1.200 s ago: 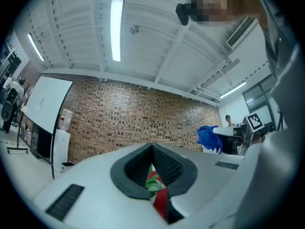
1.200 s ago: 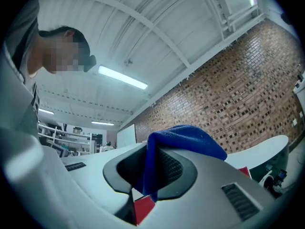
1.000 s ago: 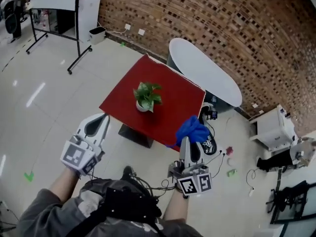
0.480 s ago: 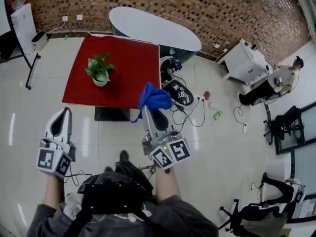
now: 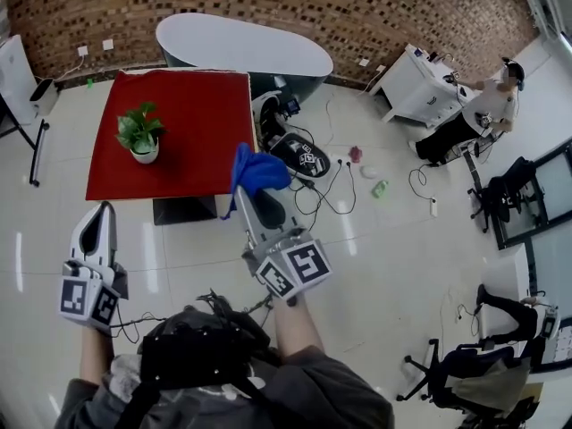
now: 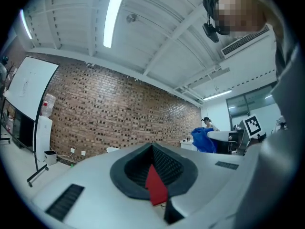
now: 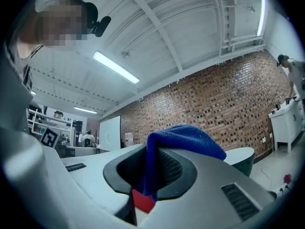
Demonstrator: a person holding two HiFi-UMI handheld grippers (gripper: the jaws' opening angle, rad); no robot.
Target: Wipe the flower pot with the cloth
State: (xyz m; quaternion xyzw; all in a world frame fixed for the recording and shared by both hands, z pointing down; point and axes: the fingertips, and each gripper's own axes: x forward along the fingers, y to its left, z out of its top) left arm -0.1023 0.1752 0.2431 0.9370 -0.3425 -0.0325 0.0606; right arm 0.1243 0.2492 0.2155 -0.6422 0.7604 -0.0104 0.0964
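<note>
A white flower pot (image 5: pixel 144 154) with a green plant (image 5: pixel 138 130) stands on the red table (image 5: pixel 197 123), toward its left side. My right gripper (image 5: pixel 241 191) is shut on a blue cloth (image 5: pixel 256 170) that hangs over its tip, just off the table's right front corner. In the right gripper view the blue cloth (image 7: pixel 183 140) is pinched between the jaws. My left gripper (image 5: pixel 105 211) is shut with nothing in it, over the floor in front of the table's left part. The left gripper view shows only its closed jaws and the blue cloth (image 6: pixel 204 140) far right.
A white oval table (image 5: pixel 241 43) stands behind the red one against the brick wall (image 5: pixel 295 3). Cables and a black device (image 5: pixel 304 155) lie on the floor right of the red table. A person (image 5: pixel 487 105) sits by a white cabinet (image 5: pixel 416 83) at far right.
The view has swung, so the red table and the pot now lie further left. Both grippers have moved across the floor and come lower. The cloth stays in the right gripper.
</note>
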